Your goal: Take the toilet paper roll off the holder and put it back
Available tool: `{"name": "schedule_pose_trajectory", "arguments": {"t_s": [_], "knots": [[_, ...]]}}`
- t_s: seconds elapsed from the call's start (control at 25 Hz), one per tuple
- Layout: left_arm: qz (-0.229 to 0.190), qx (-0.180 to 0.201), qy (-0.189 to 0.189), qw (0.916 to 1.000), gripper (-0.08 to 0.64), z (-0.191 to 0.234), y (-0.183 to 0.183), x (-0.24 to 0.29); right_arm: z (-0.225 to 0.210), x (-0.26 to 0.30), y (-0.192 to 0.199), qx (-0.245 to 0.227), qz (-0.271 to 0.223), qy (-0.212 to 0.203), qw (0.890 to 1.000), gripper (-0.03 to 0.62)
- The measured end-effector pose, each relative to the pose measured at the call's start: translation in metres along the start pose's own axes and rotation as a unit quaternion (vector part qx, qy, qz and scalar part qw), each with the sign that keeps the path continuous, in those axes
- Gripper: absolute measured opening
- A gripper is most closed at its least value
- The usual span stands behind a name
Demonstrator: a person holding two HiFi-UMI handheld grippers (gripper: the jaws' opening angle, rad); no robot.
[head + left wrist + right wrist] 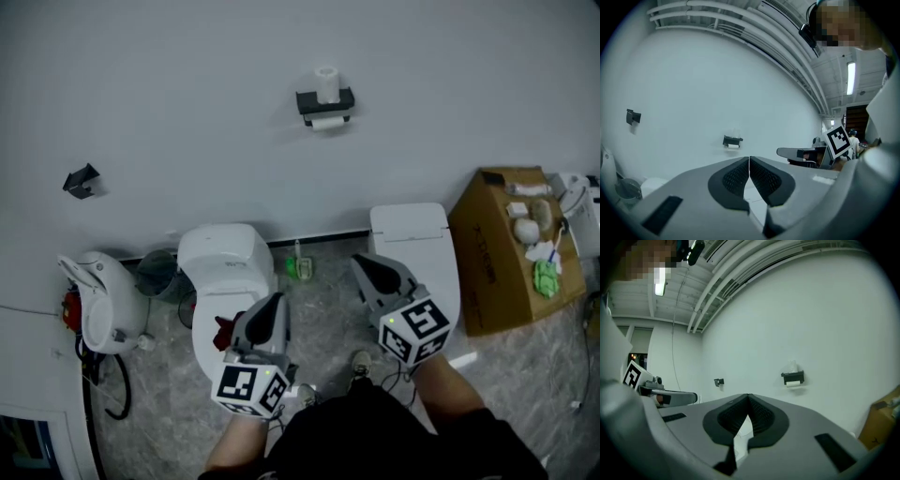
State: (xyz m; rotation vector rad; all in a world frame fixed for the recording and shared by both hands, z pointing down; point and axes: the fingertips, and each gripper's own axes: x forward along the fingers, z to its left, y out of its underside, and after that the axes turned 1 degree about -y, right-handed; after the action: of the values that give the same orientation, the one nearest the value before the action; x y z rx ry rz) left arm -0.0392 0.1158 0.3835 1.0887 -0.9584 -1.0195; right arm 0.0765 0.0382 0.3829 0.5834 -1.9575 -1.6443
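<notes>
I can't identify the small items [527, 230] on the cardboard box [487, 272]. The holder [732, 140] is tiny in both gripper views.

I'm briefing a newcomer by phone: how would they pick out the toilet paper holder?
Find the white wall behind the left toilet and right toilet. On it, above the gap between them, hangs a black holder with a white roll standing on top and paper showing beneath. The only other wall fixture, a bracket far left, is smaller and bare.
</notes>
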Motion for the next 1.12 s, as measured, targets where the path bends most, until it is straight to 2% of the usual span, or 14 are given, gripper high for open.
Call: {"name": "schedule_pose_trajectory", "arguments": {"t_s": [0.36,0.6,0.88,1.12], "knots": [[-0.014,-0.013,0.083,0.9964,0.008,-0.004,0.000,-0.040,0.048,-0.047,-0.001,-0.018,-0.002,0.083,0.996,-0.003],[0.010,-0.015,0.115,0.9932,0.008,-0.006,0.009,-0.051,0.065,-0.064,0.012,-0.003,-0.005,0.117,0.993,-0.003],[0.016,-0.011,0.125,0.9920,0.008,0.000,0.016,-0.058,0.073,-0.066,0.029,0.014,-0.002,0.129,0.992,-0.004],[0.011,-0.013,0.115,0.9932,0.008,0.010,0.012,-0.062,0.080,-0.058,0.022,0.009,-0.002,0.123,0.992,-0.005]]}}
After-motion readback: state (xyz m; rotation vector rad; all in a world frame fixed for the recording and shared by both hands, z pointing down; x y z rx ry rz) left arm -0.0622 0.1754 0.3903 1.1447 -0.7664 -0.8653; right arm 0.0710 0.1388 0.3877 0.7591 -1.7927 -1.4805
